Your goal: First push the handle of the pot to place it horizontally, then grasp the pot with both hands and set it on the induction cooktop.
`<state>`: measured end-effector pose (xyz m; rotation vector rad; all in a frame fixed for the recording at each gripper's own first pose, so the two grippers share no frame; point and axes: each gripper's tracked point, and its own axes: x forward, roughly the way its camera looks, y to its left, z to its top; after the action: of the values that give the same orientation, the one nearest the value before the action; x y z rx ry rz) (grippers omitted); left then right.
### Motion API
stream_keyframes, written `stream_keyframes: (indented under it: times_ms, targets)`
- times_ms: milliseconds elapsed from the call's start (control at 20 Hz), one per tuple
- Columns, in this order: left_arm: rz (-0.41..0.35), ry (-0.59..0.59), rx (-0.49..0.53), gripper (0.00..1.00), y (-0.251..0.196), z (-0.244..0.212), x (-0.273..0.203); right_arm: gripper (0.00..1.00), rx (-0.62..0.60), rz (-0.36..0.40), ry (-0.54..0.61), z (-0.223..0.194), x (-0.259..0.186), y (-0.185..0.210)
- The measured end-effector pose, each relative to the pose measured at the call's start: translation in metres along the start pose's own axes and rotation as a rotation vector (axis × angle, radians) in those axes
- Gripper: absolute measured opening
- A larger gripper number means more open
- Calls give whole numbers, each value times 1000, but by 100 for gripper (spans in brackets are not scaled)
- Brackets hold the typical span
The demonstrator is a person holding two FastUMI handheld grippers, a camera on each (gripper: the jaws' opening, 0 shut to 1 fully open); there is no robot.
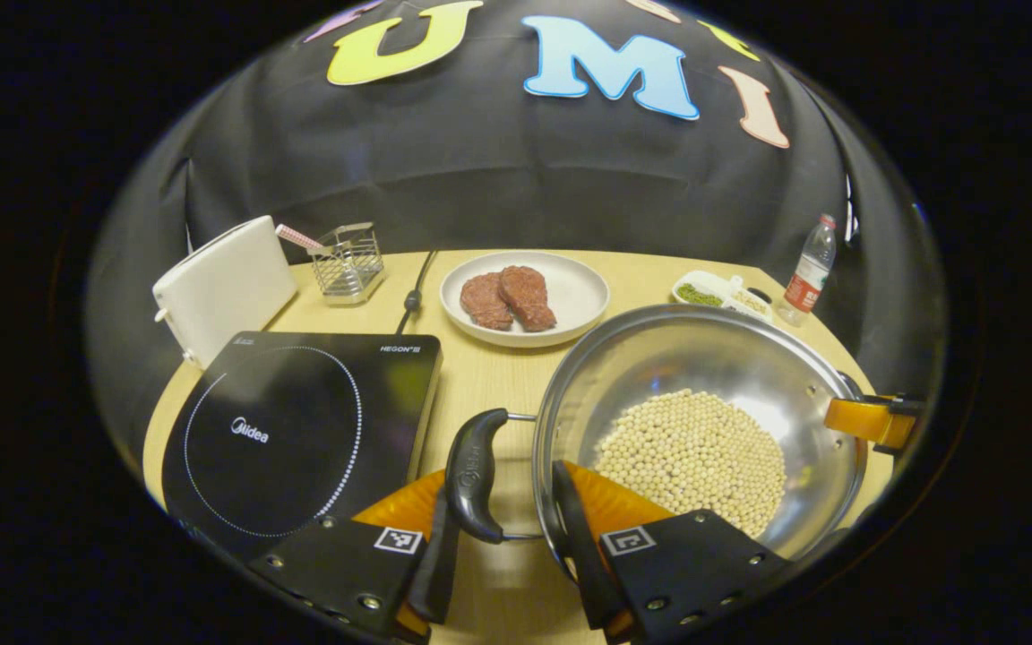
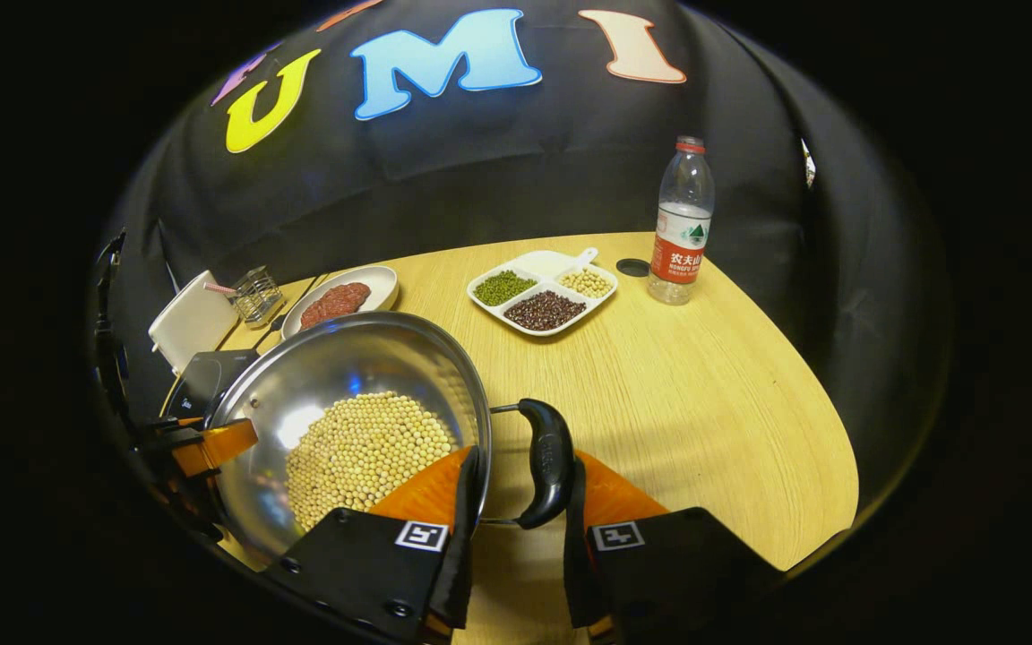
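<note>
The pot (image 1: pixel 704 421), steel and holding pale beans, sits on our wooden desk (image 2: pixel 686 403) before a black cloth wall, just right of the cooktop (image 1: pixel 301 430). The left gripper view gives us the cooktop's whole top; the right gripper view, a bottle (image 2: pixel 681 224) and bean tray (image 2: pixel 541 292). Our left tongs (image 1: pixel 507 546) gape around one black handle (image 1: pixel 476 475); our right tongs (image 2: pixel 520 537) likewise straddle the other (image 2: pixel 547 461), neither clamped.
</note>
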<state>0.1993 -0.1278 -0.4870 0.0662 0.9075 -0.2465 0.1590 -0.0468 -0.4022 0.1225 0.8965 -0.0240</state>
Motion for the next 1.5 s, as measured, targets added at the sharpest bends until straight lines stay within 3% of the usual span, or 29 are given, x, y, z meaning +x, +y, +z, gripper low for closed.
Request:
stream_keyframes:
  times_ms: [50,650,1500]
  targets:
    - [-3,-15,8,57,2,5,-2,41,-2,-4,-6,3,-4,2]
    - [0,-59,4,57,62,21,-46,44,26,3,-36,12,-39,57]
    - [83,-82,-24,57,247,22,-87,41,-19,91,-49,12,-36,225]
